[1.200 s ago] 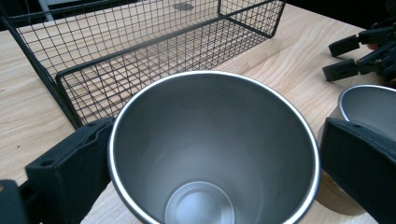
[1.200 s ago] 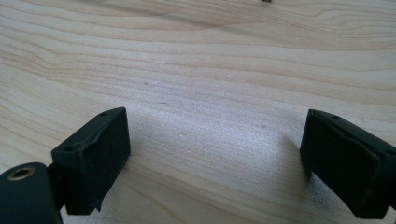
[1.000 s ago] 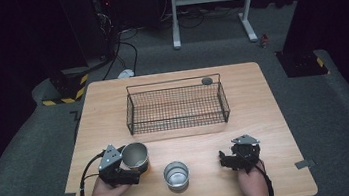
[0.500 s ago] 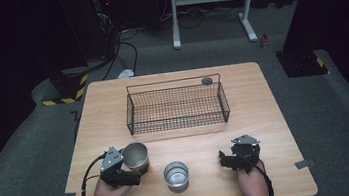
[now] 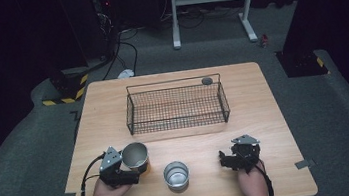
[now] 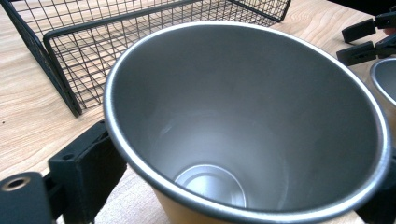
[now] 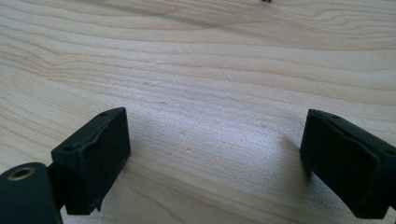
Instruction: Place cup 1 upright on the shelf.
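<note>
1. Steel cup (image 5: 135, 155) at the near left of the surface (image 5: 265, 117), now between the jaws of the left claw (image 5: 136, 169), just closing onto its wall; grip apparently made.
2. Lift judged next.
3. Second cup (image 5: 176, 174) beside; right claw (image 5: 226, 159) open, idle.
4. Wire basket (image 5: 176, 108) beyond; dark room behind.

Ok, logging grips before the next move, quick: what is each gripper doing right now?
Left gripper: jaws just been closing around the steel cup, pads at its sides.
Right gripper: open, nothing between the jaws, over the table.
</note>
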Demonstrator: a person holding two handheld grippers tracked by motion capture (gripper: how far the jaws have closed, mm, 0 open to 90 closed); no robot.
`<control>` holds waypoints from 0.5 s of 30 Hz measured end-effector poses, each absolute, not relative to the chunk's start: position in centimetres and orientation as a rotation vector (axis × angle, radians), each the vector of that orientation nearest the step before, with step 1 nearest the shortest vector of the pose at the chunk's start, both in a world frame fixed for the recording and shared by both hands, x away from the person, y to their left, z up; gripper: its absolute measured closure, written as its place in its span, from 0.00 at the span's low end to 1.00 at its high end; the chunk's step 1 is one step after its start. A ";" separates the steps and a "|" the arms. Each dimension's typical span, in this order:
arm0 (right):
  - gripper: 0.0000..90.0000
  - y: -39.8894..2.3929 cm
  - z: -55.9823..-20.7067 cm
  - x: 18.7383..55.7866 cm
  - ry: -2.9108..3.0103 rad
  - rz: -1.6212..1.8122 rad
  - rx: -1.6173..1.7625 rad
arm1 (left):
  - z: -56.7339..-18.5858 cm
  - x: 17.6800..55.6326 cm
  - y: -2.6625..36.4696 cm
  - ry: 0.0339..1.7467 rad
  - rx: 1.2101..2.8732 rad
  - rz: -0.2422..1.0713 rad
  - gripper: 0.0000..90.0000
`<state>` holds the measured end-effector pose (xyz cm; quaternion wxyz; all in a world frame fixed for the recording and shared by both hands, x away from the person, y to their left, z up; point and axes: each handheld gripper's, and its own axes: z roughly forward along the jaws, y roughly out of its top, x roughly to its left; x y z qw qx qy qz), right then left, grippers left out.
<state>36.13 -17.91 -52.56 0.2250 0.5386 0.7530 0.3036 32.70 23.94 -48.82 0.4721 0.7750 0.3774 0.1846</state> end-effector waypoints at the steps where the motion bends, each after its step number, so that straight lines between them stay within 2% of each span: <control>1: 0.09 -17.9 -52.6 36.1 2.077 0.837 1.485 | -48.8 32.7 23.9 0.917 1.899 0.460 0.10; 15: 0.09 -17.9 -52.6 36.1 2.077 0.837 1.486 | -49.1 32.5 23.8 0.914 1.914 0.480 0.17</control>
